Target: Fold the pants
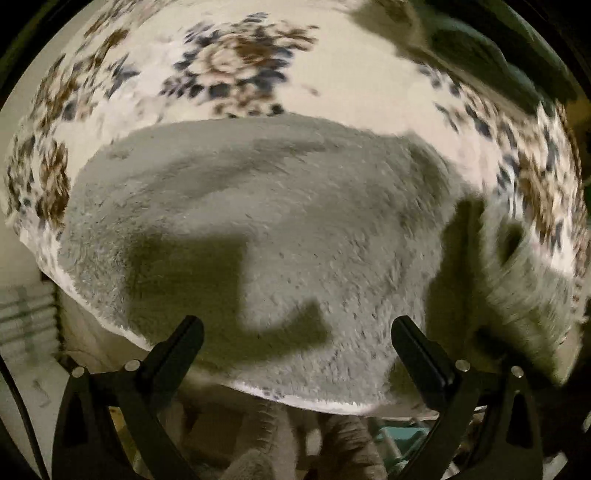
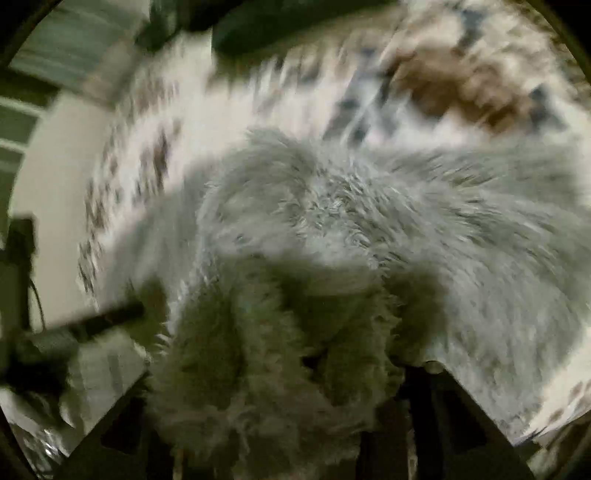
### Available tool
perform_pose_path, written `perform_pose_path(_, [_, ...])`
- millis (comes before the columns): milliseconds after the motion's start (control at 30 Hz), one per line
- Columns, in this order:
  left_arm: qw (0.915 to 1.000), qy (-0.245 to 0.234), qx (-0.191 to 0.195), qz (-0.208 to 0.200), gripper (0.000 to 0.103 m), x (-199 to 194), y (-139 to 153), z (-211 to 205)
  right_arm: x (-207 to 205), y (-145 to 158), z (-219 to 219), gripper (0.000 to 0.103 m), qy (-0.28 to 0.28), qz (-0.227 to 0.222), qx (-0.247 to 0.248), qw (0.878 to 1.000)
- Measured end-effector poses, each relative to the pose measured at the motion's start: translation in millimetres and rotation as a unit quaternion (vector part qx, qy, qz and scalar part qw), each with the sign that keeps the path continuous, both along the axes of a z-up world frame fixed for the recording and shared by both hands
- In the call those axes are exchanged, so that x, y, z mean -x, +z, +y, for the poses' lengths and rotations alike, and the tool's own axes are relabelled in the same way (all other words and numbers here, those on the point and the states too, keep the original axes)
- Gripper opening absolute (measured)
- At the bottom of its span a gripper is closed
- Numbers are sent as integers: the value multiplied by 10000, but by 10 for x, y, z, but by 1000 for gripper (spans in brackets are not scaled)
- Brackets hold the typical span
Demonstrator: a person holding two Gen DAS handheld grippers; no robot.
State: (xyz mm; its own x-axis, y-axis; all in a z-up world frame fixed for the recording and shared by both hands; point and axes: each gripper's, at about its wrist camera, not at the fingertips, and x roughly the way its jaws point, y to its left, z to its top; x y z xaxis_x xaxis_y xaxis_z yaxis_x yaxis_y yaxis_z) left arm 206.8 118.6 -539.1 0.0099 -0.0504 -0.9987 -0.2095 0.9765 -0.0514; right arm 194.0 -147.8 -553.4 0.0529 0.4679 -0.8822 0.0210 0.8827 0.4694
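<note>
Grey fluffy pants (image 1: 258,221) lie spread on a floral cloth over a table. My left gripper (image 1: 295,339) is open and empty, its black fingers (image 1: 181,343) wide apart just above the near edge of the pants. In the blurred right wrist view the pants (image 2: 369,214) fill the middle. A bunched fold of grey fleece (image 2: 273,350) sits right between my right gripper's jaws and hides the fingertips. In the left wrist view a lifted, blurred part of the pants (image 1: 517,280) rises at the right.
The white cloth with brown and blue flower pattern (image 1: 236,62) covers the table (image 2: 258,107) beyond the pants. The table's near edge (image 1: 295,400) runs just under my left gripper. Dark objects (image 2: 251,29) sit at the far end.
</note>
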Motion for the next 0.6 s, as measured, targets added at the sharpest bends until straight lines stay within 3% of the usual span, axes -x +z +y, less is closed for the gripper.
perform_pose_path(33, [10000, 48, 80, -29, 103, -16, 12, 55, 12, 27, 20, 67, 22, 6, -226, 9997])
perform_pose_path(67, [9997, 76, 206, -86, 103, -37, 34, 128, 58, 93, 1, 85, -34, -68, -491, 9988])
perform_pose_path(167, [9974, 71, 656, -276, 103, -125, 169, 12, 172, 410, -226, 89, -387, -158, -1276, 9909])
perform_pose_path(233, [9937, 6, 1064, -358, 103, -224, 221, -191, 220, 609, -533, 89, -805, -281, -1509, 9849])
perform_pose_path(333, [9902, -412, 1256, -454, 103, -399, 216, -672, 290, 674, -1031, 89, -1423, -280, -1198, 9821])
perform_pose_path(467, [9886, -1171, 821, -471, 102, -595, -16, -1297, 343, 437, -1692, 89, -1955, 6, -226, 9804])
perform_pose_path(500, [9867, -1429, 650, -425, 91, -642, -140, -1464, 356, 343, -1773, 89, -1988, 126, -137, 9799])
perform_pose_path(533, [9849, -1580, 546, -447, 66, -670, -218, -1566, 316, 252, -1865, 89, -1998, 213, -102, 9796])
perform_pose_path(567, [9822, -1738, 558, -446, 51, -702, -295, -1686, 326, 120, -1933, 89, -1995, 344, -59, 9793])
perform_pose_path(600, [9786, -1877, 732, -416, 19, -725, -358, -1786, 291, 8, -1944, 89, -1983, 410, -51, 9793])
